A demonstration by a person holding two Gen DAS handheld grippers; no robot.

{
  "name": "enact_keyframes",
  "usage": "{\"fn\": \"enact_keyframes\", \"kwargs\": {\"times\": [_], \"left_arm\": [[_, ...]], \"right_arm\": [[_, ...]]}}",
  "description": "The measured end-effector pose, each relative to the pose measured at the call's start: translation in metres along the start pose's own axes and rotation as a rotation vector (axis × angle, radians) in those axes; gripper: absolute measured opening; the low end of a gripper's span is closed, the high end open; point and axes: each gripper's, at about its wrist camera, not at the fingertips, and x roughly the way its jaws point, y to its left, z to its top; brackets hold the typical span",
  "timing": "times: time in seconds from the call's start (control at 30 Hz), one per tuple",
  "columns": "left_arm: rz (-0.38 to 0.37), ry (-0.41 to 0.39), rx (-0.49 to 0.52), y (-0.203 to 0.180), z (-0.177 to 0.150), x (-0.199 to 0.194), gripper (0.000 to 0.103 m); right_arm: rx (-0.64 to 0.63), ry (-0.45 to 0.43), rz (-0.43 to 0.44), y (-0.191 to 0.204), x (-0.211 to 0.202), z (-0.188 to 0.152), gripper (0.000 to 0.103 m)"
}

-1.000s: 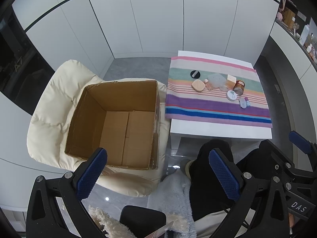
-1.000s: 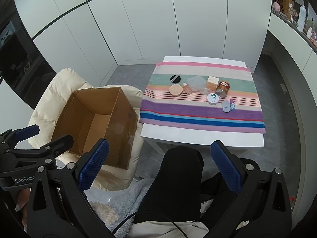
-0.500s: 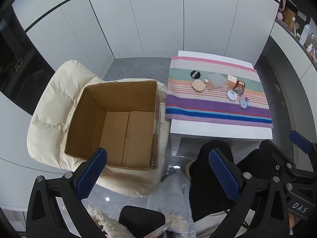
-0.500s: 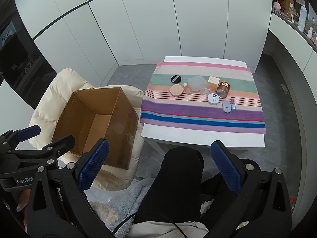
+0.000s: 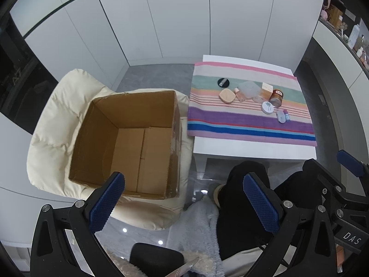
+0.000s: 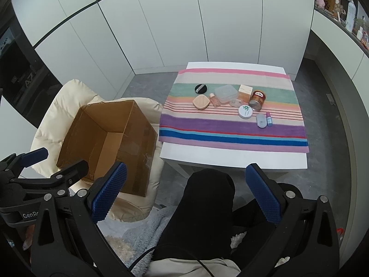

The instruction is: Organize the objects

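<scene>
— What are your two grippers doing?

— My left gripper [image 5: 184,203] hangs with its jaws spread wide and nothing between them, above the near edge of the open brown cardboard box [image 5: 129,138]. My right gripper [image 6: 185,192] is just as wide apart and bare, over my black-trousered knee [image 6: 207,198].

— Where does the box stand?

— On the cream padded chair [image 5: 57,120], just left of the low white table [image 6: 230,158]. I see only its folded bottom flaps inside.

— And the things to sort?

— All on the striped multicoloured cloth [image 6: 230,131] over the table, well apart from both grippers. A black round compact [image 6: 200,88] lies at the back left, a peach rounded-square compact [image 6: 201,102] in front of it, and a small pink bottle [image 6: 215,100] beside that. A clear plastic square case [image 6: 225,93] sits in the middle, with a cream cardboard carton [image 6: 245,93] and a brown glass jar [image 6: 257,100] to its right. Nearer me lie a white round tin with a green leaf mark [image 6: 245,112], a small grey oval case [image 6: 261,120] and a tiny purple-capped bottle [image 6: 269,119].
</scene>
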Motion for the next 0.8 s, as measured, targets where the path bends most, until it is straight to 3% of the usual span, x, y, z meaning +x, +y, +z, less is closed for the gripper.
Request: {"fn": "enact_keyframes", "kwargs": {"times": [0.27, 0.67, 0.8], "left_arm": [[0.009, 0.023, 0.02, -0.023, 0.006, 0.011, 0.103], [-0.084, 0.017, 0.062, -0.091, 0.023, 0.036, 0.103], [-0.112, -0.026, 0.03, -0.11, 0.03, 0.045, 0.102]], "right_arm": [[0.034, -0.002, -0.035, -0.035, 0.009, 0.001, 0.103], [0.13, -0.012, -0.106, -0.114, 0.022, 0.004, 0.103], [0.141, -0.005, -0.102, -0.137, 0.029, 0.005, 0.103]]}}
